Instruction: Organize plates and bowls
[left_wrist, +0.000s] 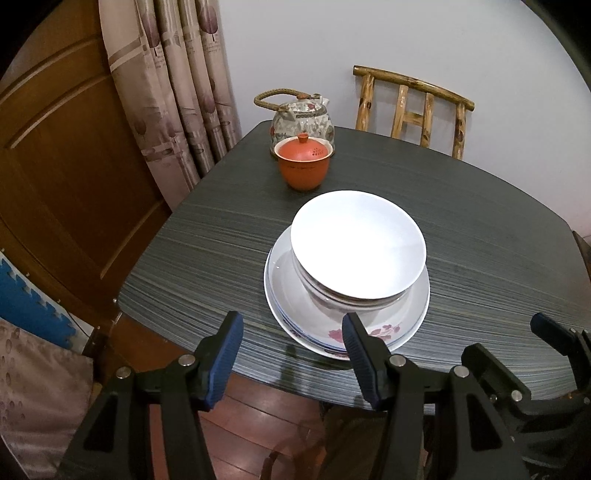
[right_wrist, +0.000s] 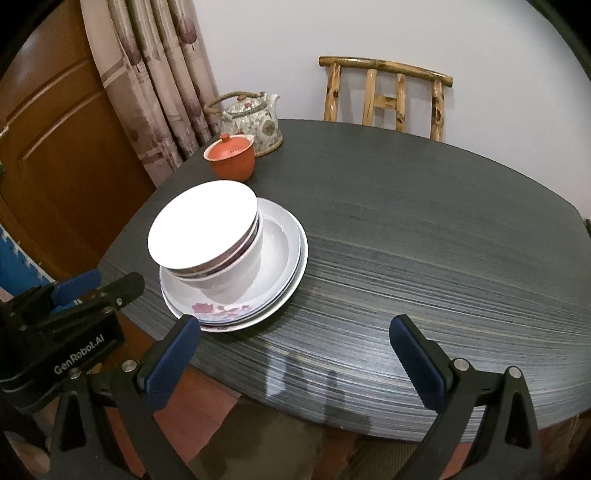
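Left gripper (left_wrist: 291, 341) sits low centre in the left wrist view, pitched down, jaws parted with nothing between the blue pads (left_wrist: 225, 360). Its black body also shows at lower left of the right wrist view. Right gripper (right_wrist: 295, 349) sits low centre in the right wrist view, also pitched down, jaws spread wider, pads (right_wrist: 419, 365) clear of any contact. Its body and one blue-tipped finger show at the lower right edge of the left wrist view. The two sit side by side.
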